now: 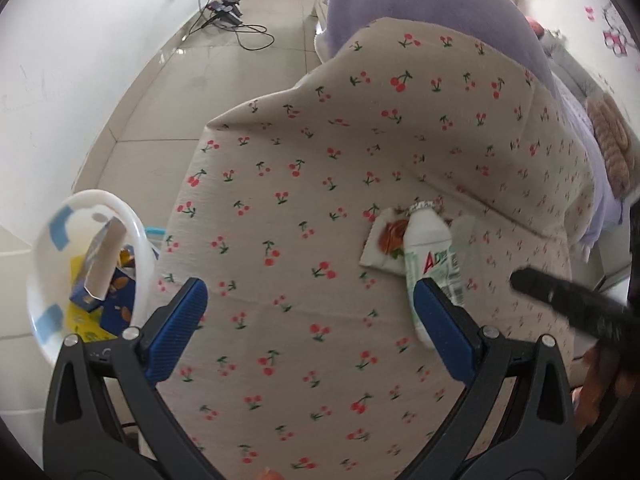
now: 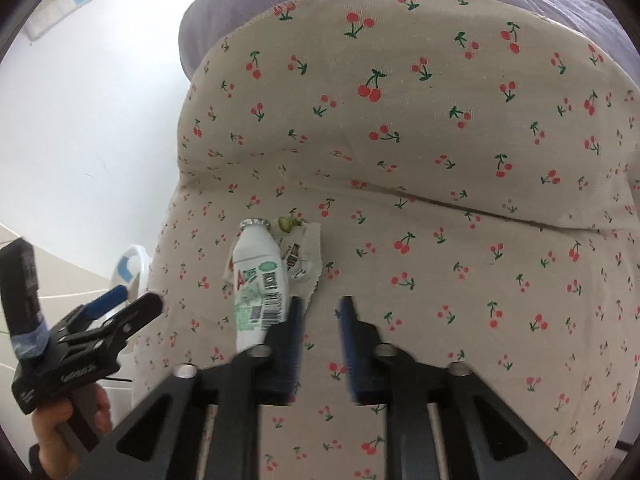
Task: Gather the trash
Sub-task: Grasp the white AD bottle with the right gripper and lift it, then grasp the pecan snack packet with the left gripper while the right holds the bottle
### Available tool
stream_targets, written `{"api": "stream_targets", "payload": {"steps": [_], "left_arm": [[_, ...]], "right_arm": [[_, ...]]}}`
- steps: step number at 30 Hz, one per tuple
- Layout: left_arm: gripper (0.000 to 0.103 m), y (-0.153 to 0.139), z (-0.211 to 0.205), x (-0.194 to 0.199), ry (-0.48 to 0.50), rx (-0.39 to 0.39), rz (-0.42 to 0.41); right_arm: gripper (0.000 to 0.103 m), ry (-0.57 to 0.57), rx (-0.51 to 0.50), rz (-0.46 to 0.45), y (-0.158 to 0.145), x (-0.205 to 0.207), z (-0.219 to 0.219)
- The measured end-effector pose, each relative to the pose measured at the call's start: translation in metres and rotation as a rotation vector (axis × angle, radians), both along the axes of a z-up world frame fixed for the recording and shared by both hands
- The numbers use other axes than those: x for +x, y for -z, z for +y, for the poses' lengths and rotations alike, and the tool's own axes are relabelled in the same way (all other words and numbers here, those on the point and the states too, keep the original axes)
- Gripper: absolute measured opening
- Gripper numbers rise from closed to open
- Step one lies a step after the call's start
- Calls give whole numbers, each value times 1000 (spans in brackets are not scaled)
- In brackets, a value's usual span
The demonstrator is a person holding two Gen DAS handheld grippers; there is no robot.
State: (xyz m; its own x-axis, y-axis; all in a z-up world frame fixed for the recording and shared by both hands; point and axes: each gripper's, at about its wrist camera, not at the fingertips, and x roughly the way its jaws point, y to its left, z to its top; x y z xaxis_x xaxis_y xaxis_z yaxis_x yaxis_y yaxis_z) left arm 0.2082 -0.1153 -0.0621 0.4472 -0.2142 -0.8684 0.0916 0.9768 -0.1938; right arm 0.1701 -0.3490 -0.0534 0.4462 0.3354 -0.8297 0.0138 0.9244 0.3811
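Note:
A white plastic bottle with a green label and foil cap lies on the cherry-print sofa seat. It rests partly on a crumpled printed wrapper. My left gripper is wide open over bare cloth, and its right finger hides the bottle's base. My right gripper has a narrow gap with nothing in it. The bottle lies just outside its left finger. A white bin beside the sofa holds blue and yellow packaging.
The cherry-print cover runs up the sofa back, with a lilac blanket draped behind it. Tiled floor with a power strip and cables lies left of the sofa by a white wall. A hand holds the left gripper.

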Motion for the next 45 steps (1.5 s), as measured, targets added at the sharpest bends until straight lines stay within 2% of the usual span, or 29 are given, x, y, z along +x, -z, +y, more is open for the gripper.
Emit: {"api": "stream_targets", "payload": {"steps": [1,2,7,13,16,18,20,22,27,31,38,41,45], "left_arm": [[102,-1,0,-1,-6,5,-1],[102,-2,1,-2,-12,15,-4],[102,-3,19,-5,-39,33,-1],[102,-5,51,-9,-80,53,5],[102,-6,60,-12,-83,55,8],[102,-7,63,-14,-76,55,8],[102,-7,64,-16,-57,49,9],[102,-8,63,-17,-40,45,12],[102,-8,51,-14,-3,20,11],[102,-6,23,-10,45,11,1],[102,8,-47,-4,161,46,-33],[102,17,-67,2,195,71,-53],[102,31,-80,13,221,57,-47]], "right_arm": [[68,-7,4,-2,-1,-1,2],[70,-26,-1,-8,-2,-1,10],[70,-99,-43,12,3,15,53],[70,-101,-86,69,24,36,82],[67,-102,-155,90,35,40,95],[53,-106,-209,100,41,42,105],[53,-109,-235,90,40,39,110],[53,-105,-213,62,29,33,109],[53,-53,-124,-9,-3,9,78],[53,39,-55,0,-11,-9,33],[53,133,-40,45,2,-29,-22],[53,140,-44,66,14,-30,-37],[53,145,-48,84,24,-37,-55]]}}
